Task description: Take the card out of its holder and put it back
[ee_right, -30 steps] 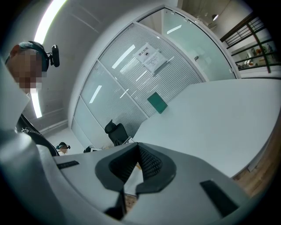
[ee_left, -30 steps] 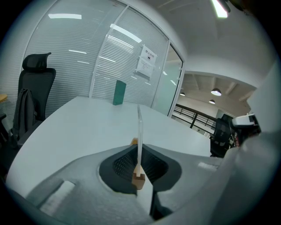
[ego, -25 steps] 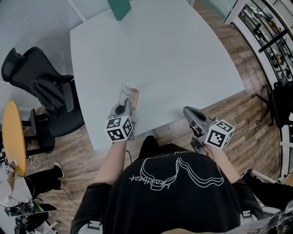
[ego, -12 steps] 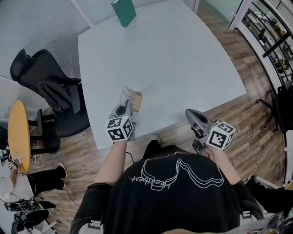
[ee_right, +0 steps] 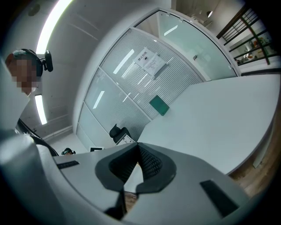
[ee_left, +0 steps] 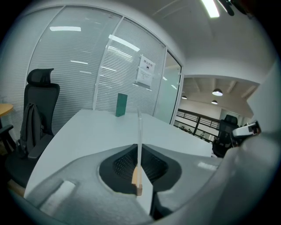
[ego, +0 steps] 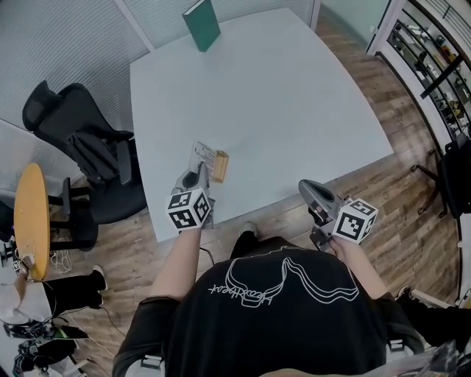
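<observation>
Left tool (ego: 199, 175) clamps card (ee_left: 139, 132) (thin, stiff, likely light); right tool (ego: 305, 186) closed, empty, should pinch wooden holder (ego: 219, 166) by sides.

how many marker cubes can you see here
2. One cube sits on the left tongs by the table edge; the other cube on the right tongs, past the table, over the floor. None seems hidden.

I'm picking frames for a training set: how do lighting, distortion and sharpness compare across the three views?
Head view: even light, sharp, with the table edges bowed by the wide lens. Left gripper view: strong fisheye with dark corners, ceiling light glaring at the top, and the card seen edge-on as a thin, crisp line. Right gripper view: the same fisheye, with a bright ceiling strip blown out at upper left.
</observation>
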Available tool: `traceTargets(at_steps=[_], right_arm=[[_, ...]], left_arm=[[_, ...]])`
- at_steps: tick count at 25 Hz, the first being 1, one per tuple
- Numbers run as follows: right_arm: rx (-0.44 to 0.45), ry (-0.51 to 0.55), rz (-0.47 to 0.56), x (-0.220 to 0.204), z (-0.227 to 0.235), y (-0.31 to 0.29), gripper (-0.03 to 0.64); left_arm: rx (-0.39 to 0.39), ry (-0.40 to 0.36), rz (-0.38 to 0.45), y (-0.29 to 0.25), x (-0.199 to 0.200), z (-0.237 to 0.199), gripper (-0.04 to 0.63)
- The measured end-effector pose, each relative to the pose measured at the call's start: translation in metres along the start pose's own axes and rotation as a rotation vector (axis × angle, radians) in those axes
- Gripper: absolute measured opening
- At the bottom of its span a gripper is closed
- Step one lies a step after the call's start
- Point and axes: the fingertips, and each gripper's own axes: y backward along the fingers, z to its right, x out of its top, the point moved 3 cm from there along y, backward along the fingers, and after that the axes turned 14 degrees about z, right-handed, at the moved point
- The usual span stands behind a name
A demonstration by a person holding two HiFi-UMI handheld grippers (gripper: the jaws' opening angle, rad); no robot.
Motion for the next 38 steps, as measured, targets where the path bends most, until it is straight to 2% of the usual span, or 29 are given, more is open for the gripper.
traceTargets(at_steps=[4,11,16,21,27,32,38], right_arm=[[0.012,-0.001,0.006,0.001,-0.005,0.001,0.009],[0.056,0.021,-0.013,0.001,-0.021,0.006,0.009],[0.107,0.057,-0.032,0.002,-0.032,0.014,0.009],[0.150,0.107,-0.057,0.003,-0.042,0.025,0.009],[0.185,0.171,-0.075,0.007,-0.056,0.030,0.009],[0.233,0.260,-0.073,0.017,-0.069,0.047,0.009],[0.251,0.259,-0.077,0.021,-0.069,0.061,0.009]], left_arm=[[-0.001,0.005,0.015,0.011,0.009,0.003,0.026],[-0.052,0.046,0.059,0.042,0.031,0.032,0.026],[-0.091,0.108,0.088,0.070,0.043,0.067,0.026],[-0.132,0.203,0.110,0.104,0.052,0.102,0.026],[-0.146,0.245,0.126,0.138,0.058,0.131,0.025],[-0.147,0.256,0.156,0.159,0.056,0.157,0.025],[-0.157,0.235,0.186,0.173,0.056,0.176,0.026]])
